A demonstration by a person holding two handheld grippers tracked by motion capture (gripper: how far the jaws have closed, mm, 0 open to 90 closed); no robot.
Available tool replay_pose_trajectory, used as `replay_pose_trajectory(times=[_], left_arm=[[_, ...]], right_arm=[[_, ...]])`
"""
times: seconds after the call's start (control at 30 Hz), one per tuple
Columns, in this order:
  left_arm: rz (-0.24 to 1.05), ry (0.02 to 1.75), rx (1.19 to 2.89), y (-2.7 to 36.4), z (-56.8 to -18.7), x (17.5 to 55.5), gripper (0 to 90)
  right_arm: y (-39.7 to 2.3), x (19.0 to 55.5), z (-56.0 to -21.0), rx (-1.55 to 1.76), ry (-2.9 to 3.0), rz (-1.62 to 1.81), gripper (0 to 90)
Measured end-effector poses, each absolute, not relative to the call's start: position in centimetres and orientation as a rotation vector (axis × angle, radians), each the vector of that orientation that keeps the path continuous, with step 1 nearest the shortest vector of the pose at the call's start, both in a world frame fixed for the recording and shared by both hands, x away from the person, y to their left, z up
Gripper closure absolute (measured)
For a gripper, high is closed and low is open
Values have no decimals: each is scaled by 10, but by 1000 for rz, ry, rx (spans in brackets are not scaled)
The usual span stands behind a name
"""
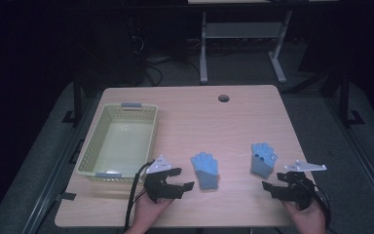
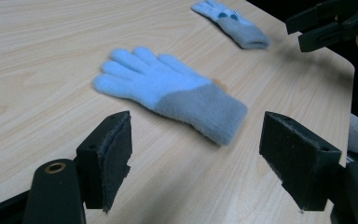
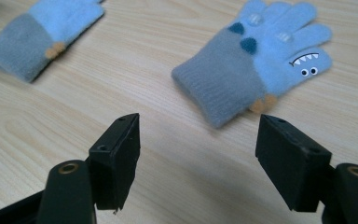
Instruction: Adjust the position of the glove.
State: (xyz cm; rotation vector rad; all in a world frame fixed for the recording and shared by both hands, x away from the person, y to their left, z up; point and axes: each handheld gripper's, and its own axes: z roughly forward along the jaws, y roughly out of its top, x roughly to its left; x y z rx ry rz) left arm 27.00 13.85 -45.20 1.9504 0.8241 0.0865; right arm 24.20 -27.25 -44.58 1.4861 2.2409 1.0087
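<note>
Two small blue gloves lie flat on the wooden table (image 1: 195, 117), and the basket (image 1: 118, 141) at the table's left side serves as the landmark. The plain glove (image 1: 205, 170) lies a short way right of the basket's near right corner, fingers pointing away from the person and grey cuff toward the near edge. The glove with a monster face (image 1: 263, 159) lies farther right of the basket, well apart from the plain one, also with its cuff toward the person.

The left gripper (image 1: 175, 180) sits just in front of the basket's near right corner, close to the plain glove's cuff. Its jaws stand wide apart with nothing between them; in the left gripper view the plain glove (image 2: 170, 91) lies on the table beyond the pads, untouched.

The right gripper (image 1: 278, 181) is far right of the basket, near the table's near right corner, just short of the monster glove's cuff. Its jaws are spread wide and empty; in the right gripper view the monster glove (image 3: 256, 60) lies ahead of them.
</note>
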Motion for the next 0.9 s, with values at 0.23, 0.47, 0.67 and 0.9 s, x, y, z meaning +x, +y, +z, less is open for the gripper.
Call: replay_pose_trajectory(times=[0.23,0.47,0.67,0.9], left_arm=[[78,830,1946,140,-453,271,249],[78,822,1945,140,-452,271,249],[73,828,1936,141,-452,271,249],[76,828,1930,142,-452,268,249]], right_arm=[[-275,241,-445,1497,2235,1019,298],[-273,243,-444,1497,2237,1019,288],[-272,247,-442,1489,2239,1020,275],[-270,254,-436,1460,2261,1028,265]])
